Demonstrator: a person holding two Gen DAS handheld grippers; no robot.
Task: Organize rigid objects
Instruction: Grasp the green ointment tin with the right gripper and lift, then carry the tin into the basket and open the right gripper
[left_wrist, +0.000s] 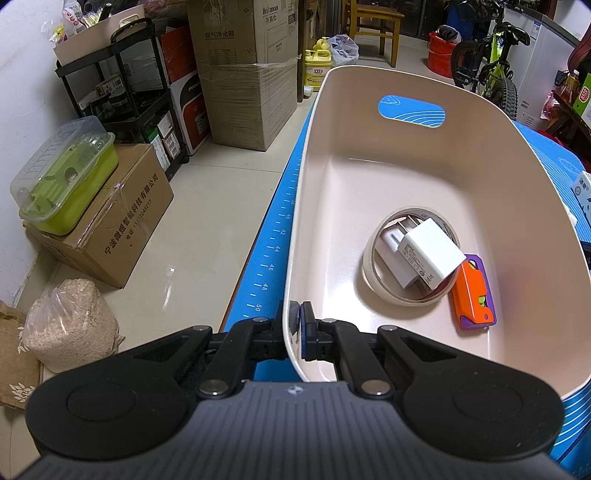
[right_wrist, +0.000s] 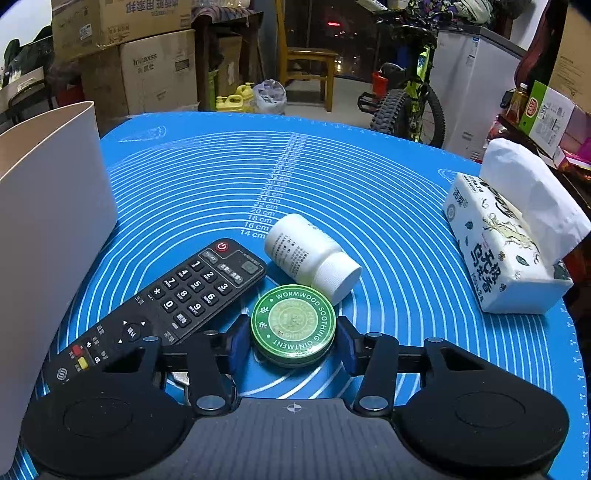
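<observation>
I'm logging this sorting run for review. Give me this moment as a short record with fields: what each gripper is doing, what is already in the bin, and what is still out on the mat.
left gripper: shut on the bin, fingers pinching its near wall
right gripper: fingers either side of the green ointment tin; grip unclear
in bin: tape roll with white charger lying across it; orange and purple toy beside the roll
on mat: ointment tin, remote control, white bottle on its side, tissue pack
</observation>
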